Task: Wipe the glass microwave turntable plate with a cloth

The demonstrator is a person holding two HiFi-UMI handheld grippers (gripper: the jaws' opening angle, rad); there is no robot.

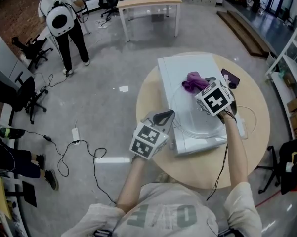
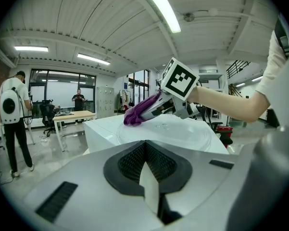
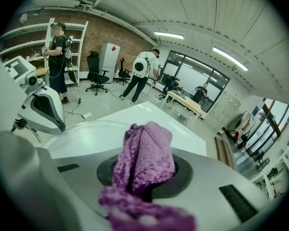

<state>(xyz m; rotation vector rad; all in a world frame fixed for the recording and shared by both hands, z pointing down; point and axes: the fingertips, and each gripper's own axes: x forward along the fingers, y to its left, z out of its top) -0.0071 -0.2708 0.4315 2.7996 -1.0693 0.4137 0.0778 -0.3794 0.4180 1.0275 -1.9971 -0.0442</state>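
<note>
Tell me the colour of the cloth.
Purple, with a knitted texture; the cloth shows best in the right gripper view.

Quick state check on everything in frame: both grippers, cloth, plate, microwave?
Left gripper: jaws shut, empty, tips by the plate's near rim.
Right gripper: shut on the cloth.
Cloth: bunched, at the plate's far rim.
Plate: lying flat on top of the microwave.
Microwave: on the round table; door not visible.

near end of the cloth point(image 3: 144, 153) is blurred in the right gripper view, the right gripper point(image 1: 200, 86) hides the far rim of the glass plate point(image 1: 197, 126), can't tell whether the left gripper point(image 2: 147, 177) nips its near-left rim.
</note>
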